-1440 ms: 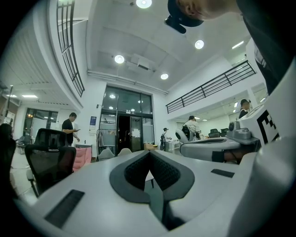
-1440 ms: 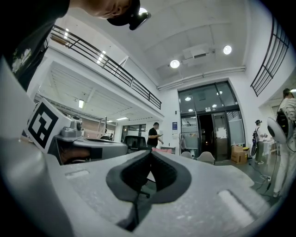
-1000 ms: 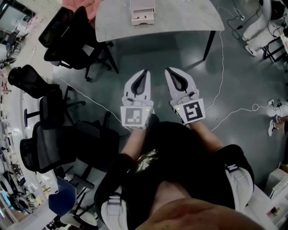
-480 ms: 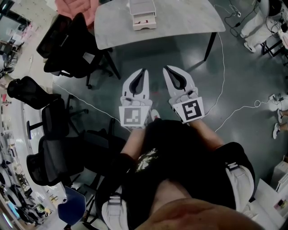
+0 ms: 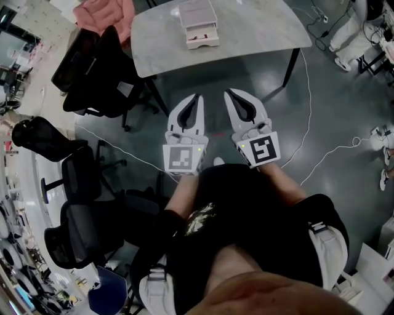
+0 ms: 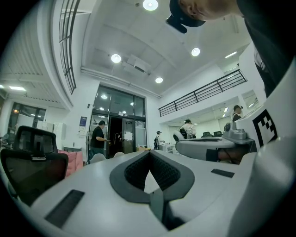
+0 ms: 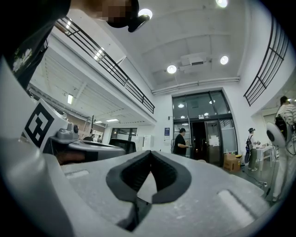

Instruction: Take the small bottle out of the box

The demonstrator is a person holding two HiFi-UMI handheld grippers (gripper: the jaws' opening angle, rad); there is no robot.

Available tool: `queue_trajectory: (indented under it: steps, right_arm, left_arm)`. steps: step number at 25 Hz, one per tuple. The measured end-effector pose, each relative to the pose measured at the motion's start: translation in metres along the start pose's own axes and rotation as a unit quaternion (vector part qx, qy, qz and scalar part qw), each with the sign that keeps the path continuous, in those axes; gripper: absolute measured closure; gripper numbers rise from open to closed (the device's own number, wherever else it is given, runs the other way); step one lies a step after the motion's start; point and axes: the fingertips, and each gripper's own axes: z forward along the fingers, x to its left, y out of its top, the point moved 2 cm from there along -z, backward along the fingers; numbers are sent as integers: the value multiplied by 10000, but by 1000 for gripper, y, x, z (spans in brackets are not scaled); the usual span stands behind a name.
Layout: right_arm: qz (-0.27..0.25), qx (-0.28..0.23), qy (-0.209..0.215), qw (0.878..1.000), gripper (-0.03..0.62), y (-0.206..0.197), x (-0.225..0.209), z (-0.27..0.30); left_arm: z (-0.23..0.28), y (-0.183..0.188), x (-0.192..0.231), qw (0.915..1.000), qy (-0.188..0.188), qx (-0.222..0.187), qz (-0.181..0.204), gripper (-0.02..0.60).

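A pale pinkish box (image 5: 198, 23) stands on the grey table (image 5: 258, 31) at the top of the head view, its front drawer part pulled out; I cannot make out a small bottle in it. My left gripper (image 5: 198, 96) and right gripper (image 5: 228, 92) are held side by side over the dark floor, short of the table's near edge, and point toward it. Both are shut with nothing between the jaws. In the left gripper view the left gripper (image 6: 149, 152) has its tips together, and the right gripper (image 7: 150, 152) looks the same in its own view.
Black office chairs (image 5: 98, 67) crowd the left side, with a pink chair (image 5: 104, 12) at the top left. A white cable (image 5: 308, 111) trails over the floor beside a black table leg (image 5: 289, 67). Both gripper views show a hall with glass doors (image 7: 201, 134) and people standing far off.
The table and box have come lower and nearer in the head view. Both grippers, still shut and side by side, have moved toward the table.
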Motion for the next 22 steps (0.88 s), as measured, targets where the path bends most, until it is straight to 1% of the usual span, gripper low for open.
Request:
queue_trajectory:
  steps: [2,4,8,11,17,21,22]
  right_arm:
    - [-43,55,-44,10000,599,-3,1,5]
    - [-58,-4,-77,10000,599,0,3,10]
    - [-106,19,-185,9998,599,-3,3,14]
    - [-122,33,-238,9996,599,-5,4,15]
    - [-172,-20,-206,9996,599,-4,7,21]
    - [-159,40,-138,9998,599,-6,6,31]
    - [-161,45,-136,9998,599,-8,5,34]
  left_arm:
    - [1,-1,7,10000,-39,-18,-17,568]
    - [2,-2,12,10000,-66,-37,-41,568]
    - [0,-11,17,9998,-143,31,-95,569]
    - [-1,-17,21,9997,-235,-34,39,569]
    - [0,-17,26,9989,-337,-132,308,568]
    - [4,-17,32,9996,-241,-67,161,568]
    - [7,-19,35,9995,-248,-80,177,568]
